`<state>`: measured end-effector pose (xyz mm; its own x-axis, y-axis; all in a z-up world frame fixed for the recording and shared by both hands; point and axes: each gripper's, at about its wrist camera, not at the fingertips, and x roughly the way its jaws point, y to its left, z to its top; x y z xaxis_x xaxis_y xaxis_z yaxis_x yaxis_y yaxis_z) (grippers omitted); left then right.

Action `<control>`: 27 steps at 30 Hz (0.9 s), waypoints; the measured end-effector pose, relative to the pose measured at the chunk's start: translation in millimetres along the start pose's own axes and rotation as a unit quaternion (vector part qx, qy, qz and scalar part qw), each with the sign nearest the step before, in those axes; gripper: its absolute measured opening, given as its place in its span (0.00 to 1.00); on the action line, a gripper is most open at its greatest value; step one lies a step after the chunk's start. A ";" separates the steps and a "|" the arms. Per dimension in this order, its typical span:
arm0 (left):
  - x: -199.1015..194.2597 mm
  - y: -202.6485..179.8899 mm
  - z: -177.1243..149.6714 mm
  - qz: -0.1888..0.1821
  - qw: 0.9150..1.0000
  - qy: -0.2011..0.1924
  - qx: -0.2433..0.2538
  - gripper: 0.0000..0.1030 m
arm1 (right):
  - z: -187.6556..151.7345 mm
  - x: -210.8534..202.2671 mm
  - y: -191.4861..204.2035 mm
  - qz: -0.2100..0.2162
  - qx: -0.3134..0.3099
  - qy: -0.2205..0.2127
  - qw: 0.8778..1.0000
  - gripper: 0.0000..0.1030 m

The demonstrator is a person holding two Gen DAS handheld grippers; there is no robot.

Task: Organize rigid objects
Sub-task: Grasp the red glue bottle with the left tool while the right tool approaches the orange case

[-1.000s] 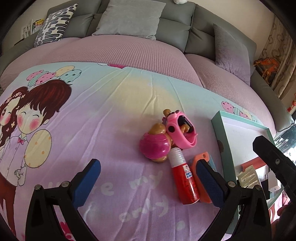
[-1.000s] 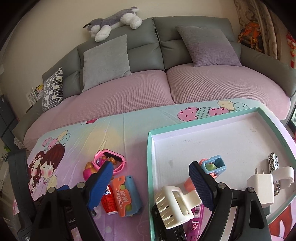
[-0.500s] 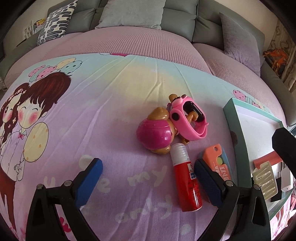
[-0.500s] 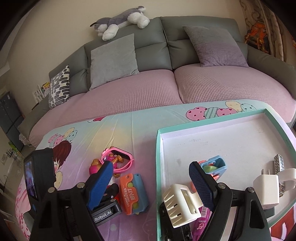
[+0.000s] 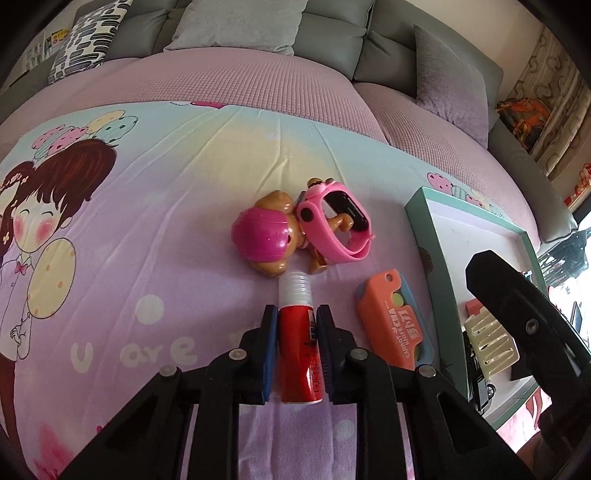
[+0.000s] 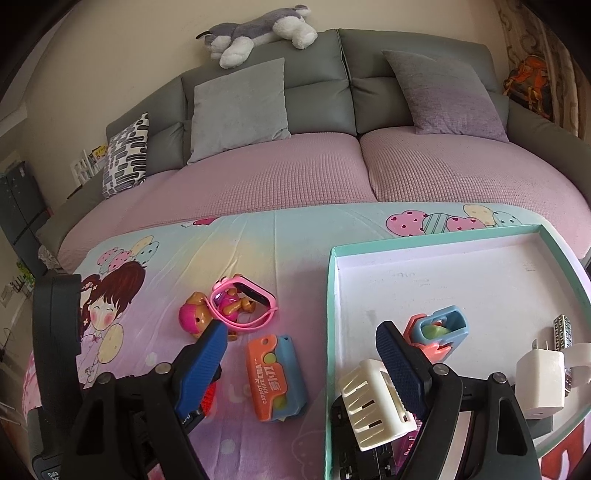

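My left gripper is shut on a red glue stick with a white cap, which lies on the cartoon-print sheet. Just beyond the cap lie a toy dog in a pink helmet and a pink watch. To the right of the stick is an orange toy knife, which also shows as the orange toy knife in the right wrist view. My right gripper hovers wide over the rim of the teal tray. Its jaws are closing slightly and grip nothing.
The tray holds a cream hair clip, a white charger and a blue and orange toy. A grey sofa with cushions runs behind the pink bedding. A plush husky lies on its back.
My left gripper tilted down and forward over the glue stick, and its jaws went from wide open to shut on the tube. The right gripper's view shifted a little.
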<state>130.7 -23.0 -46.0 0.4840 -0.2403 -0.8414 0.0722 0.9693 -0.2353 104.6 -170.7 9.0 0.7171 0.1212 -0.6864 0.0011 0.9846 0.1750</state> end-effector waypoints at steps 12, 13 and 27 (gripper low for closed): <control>-12.0 41.6 -1.5 0.061 0.997 -0.008 -0.047 0.21 | -13.0 17.2 28.1 0.007 -0.066 0.036 0.997 0.66; -11.1 41.4 -1.3 0.061 0.997 -0.006 -0.047 0.21 | -15.1 19.4 30.7 0.007 -0.072 0.040 0.997 0.65; -8.8 43.8 -1.9 0.056 0.997 -0.002 -0.053 0.22 | -31.6 44.0 40.4 -0.005 -0.095 0.083 0.992 0.49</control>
<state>127.9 21.5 -49.9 0.4876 -0.1305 -0.8633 -0.0742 0.9790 -0.1899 114.2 -121.6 -36.5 0.5929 0.1153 -0.7969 -0.1358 0.9898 0.0422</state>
